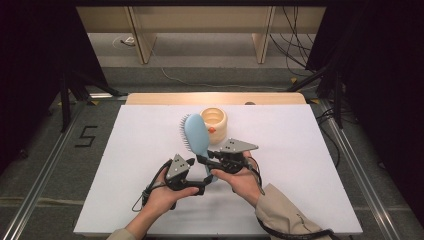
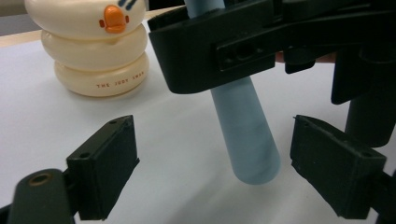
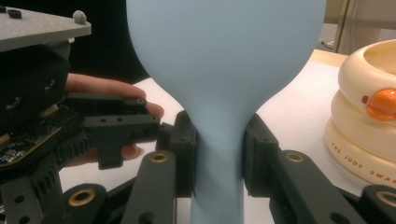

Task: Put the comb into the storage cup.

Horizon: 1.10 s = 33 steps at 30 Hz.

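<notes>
High view: a person's two hands come in from the bottom edge over a white tabletop (image 1: 300, 165), each holding a black two-jaw gripper. The right gripper (image 1: 204, 160) holds a pale blue hairbrush (image 1: 196, 134) lifted off the tabletop, its oval head tilted away toward a cream ring-stacked duck toy (image 1: 214, 122) that stands just behind it. The left gripper (image 1: 192, 162) sits just beside the brush handle, low and to the person's left. Right gripper view adds the grip itself: the jaws are clamped on the narrow neck of the hairbrush (image 3: 219, 140), one on each side, pressed against the plastic, with the duck toy (image 3: 364, 135) at the right edge. Left gripper view gives what the others cannot: the left gripper (image 2: 212, 163) has its jaws spread wide, one on each side of the free rounded end of the handle (image 2: 250, 140), touching nothing, and the handle tip hangs just above the tabletop. This looks like a hand-over from right to left, at the point before the second grip. The next move probably calls for the left jaws to close squarely on the handle end before the right ones let go, so the brush does not swing or drop.
</notes>
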Available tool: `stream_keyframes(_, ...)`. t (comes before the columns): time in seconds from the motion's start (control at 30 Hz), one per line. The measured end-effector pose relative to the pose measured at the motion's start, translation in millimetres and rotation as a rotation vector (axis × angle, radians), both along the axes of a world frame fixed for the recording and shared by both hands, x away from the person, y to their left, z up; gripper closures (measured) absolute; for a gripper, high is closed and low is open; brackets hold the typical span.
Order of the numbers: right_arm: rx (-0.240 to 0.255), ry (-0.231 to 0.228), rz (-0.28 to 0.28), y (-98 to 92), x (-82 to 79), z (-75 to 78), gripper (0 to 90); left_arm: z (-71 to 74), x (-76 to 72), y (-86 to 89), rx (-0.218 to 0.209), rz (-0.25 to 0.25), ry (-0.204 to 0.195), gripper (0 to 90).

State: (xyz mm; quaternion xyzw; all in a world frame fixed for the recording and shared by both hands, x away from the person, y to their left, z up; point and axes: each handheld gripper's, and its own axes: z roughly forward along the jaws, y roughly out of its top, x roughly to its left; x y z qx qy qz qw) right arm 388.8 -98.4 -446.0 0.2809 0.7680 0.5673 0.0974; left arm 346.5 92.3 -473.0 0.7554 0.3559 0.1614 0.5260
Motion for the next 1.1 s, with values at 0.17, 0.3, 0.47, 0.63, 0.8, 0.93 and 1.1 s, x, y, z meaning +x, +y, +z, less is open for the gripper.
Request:
stream_keyframes(0.17,0.003,-0.005,0.001,0.0,0.2,0.2,70.4,-1.6,1.5,-2.6,-0.011,-0.002,0.001,14.9)
stream_keyframes(0.3,0.003,-0.008,-0.003,-0.1,0.0,0.2,70.4,-2.0,2.1,-4.5,-0.011,-0.006,-0.001,15.1)
stream_keyframes(0.47,0.008,-0.007,-0.006,-0.2,-0.2,0.5,70.4,-2.0,2.4,-6.7,-0.008,-0.009,-0.005,15.3)
stream_keyframes(0.63,0.01,-0.009,-0.009,-0.1,-0.4,0.4,70.4,-2.0,2.9,-9.0,-0.012,-0.015,-0.008,15.6)
stream_keyframes(0.8,0.01,-0.011,-0.01,-0.1,-0.4,0.5,70.4,-2.4,3.6,-11.0,-0.015,-0.015,-0.01,16.3)
stream_keyframes(0.93,0.012,-0.014,-0.009,0.0,-0.4,0.3,70.4,-3.6,4.8,-10.6,-0.011,-0.013,-0.013,17.4)
stream_keyframes(1.1,0.012,-0.018,-0.011,0.2,-0.2,0.0,70.4,-4.1,5.7,-9.9,-0.015,-0.007,-0.014,18.9)
